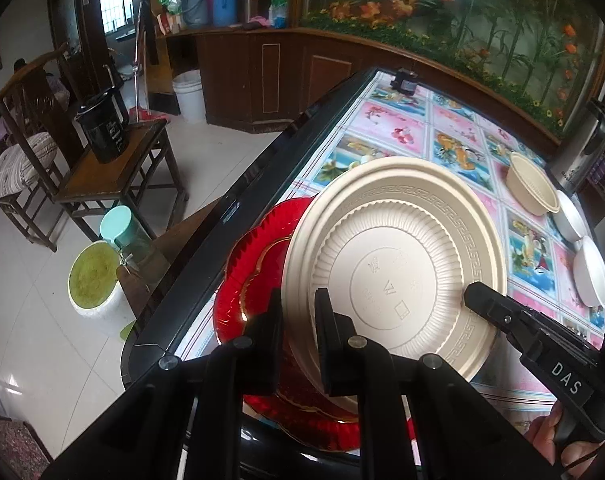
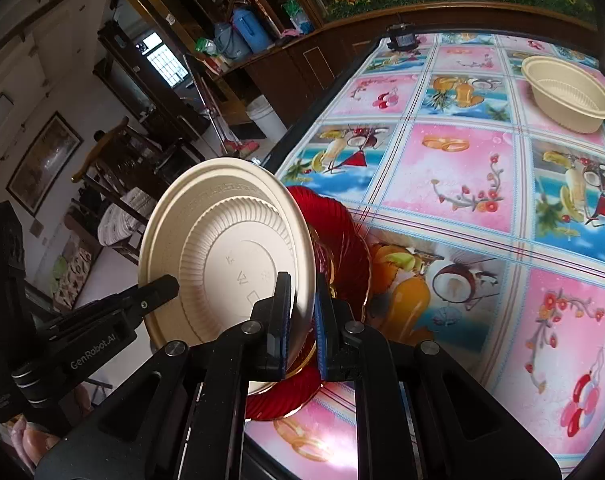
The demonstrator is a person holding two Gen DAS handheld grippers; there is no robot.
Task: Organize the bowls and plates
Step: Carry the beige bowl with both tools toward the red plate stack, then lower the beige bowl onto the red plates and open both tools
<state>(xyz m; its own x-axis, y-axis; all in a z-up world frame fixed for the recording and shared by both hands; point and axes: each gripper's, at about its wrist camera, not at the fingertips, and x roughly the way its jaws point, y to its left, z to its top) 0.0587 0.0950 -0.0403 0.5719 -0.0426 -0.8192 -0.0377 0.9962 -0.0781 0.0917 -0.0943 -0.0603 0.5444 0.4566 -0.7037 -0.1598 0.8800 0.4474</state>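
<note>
Behind the table [image 2: 462, 184], with its bright fruit-print cloth, stood dark wooden cabinets and chairs. You had both tongs pinching the rim of one beige plate [image 1: 394, 264]: the left tongs [image 1: 298, 344] on the near edge, the right tongs [image 2: 302, 320] on the opposite edge, each pair nearly pressed together on the thin rim. You held the plate tilted, underside toward the cameras, just above a red plate [image 1: 254, 304] lying at the table's near corner, presumably so it could be laid there as a stack. A beige bowl [image 2: 566, 92] and white bowls [image 1: 592, 272] sat well apart on the far side, probably waiting their turn.
</note>
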